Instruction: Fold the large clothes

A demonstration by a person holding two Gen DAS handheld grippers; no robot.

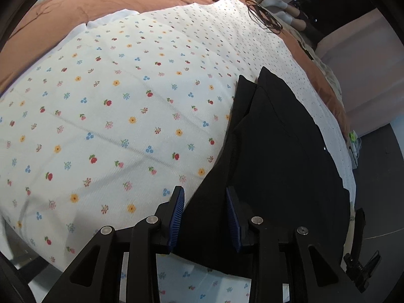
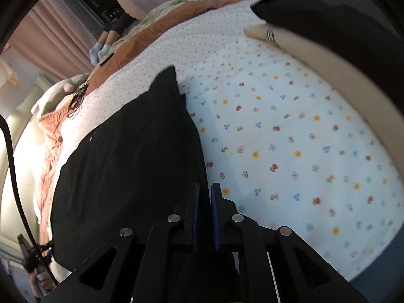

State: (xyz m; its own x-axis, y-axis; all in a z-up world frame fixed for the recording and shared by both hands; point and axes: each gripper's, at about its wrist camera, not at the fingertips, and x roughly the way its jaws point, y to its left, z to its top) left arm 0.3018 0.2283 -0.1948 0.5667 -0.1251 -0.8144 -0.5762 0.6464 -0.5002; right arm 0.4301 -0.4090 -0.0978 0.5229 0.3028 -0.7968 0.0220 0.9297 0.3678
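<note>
A black garment [image 1: 272, 139] lies flat on a white floral sheet [image 1: 113, 101] spread over a bed. My left gripper [image 1: 204, 192] is at the garment's near left edge, its blue pads [image 1: 176, 214] closed on a bunched fold of the black cloth. In the right wrist view the same garment [image 2: 126, 164] fills the left half, on the floral sheet [image 2: 277, 139]. My right gripper [image 2: 205, 186] is shut on the garment's near right edge, with only a narrow gap between its pads.
A rust-brown duvet [image 1: 101, 0] lies beyond the sheet. A person's socked feet [image 2: 101, 49] rest at the bed's far side. A coil of dark wire [image 1: 265, 17] sits on the sheet's far edge. A beige strip [image 2: 328, 58] and a dark shape cross the upper right.
</note>
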